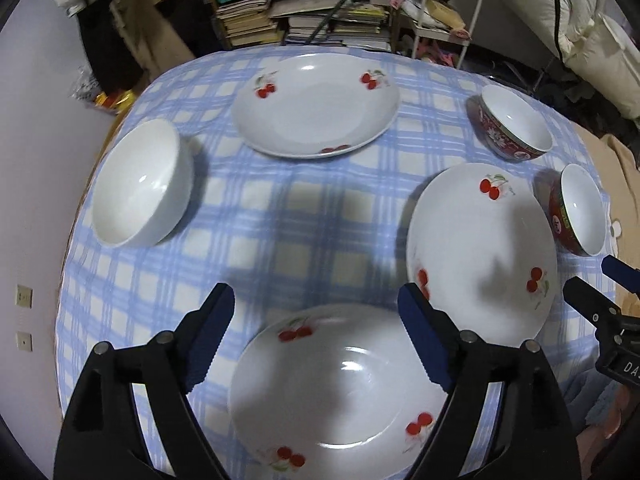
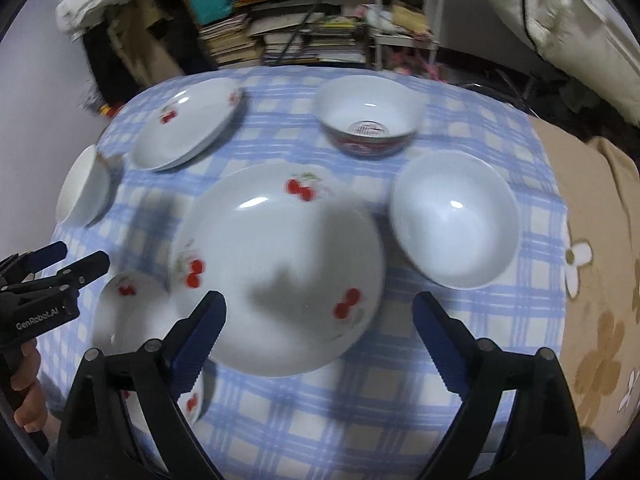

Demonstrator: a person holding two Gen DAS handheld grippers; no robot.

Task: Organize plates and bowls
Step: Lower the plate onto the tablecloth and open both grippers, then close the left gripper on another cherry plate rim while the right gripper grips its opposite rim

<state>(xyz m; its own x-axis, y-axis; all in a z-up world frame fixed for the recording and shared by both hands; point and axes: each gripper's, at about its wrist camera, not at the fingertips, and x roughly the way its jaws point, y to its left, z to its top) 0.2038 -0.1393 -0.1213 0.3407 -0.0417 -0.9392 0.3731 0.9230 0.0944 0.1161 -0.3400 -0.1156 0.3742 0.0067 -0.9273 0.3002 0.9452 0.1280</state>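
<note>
Your left hand-held gripper [image 1: 316,312] and right hand-held gripper [image 2: 320,320] both gape apart, holding nothing. Three cherry plates [image 1: 316,108] lie unstacked on the tabletop [image 1: 288,220], bowls [image 1: 140,184] at nine, one and three o'clock, probably awaiting stacking.

Dim overhead light, fisheye bending at your edges.
Your right view smears with motion blur; glare dots the plates [image 2: 276,268], soft shadows cross the surface [image 1: 280,220].
</note>
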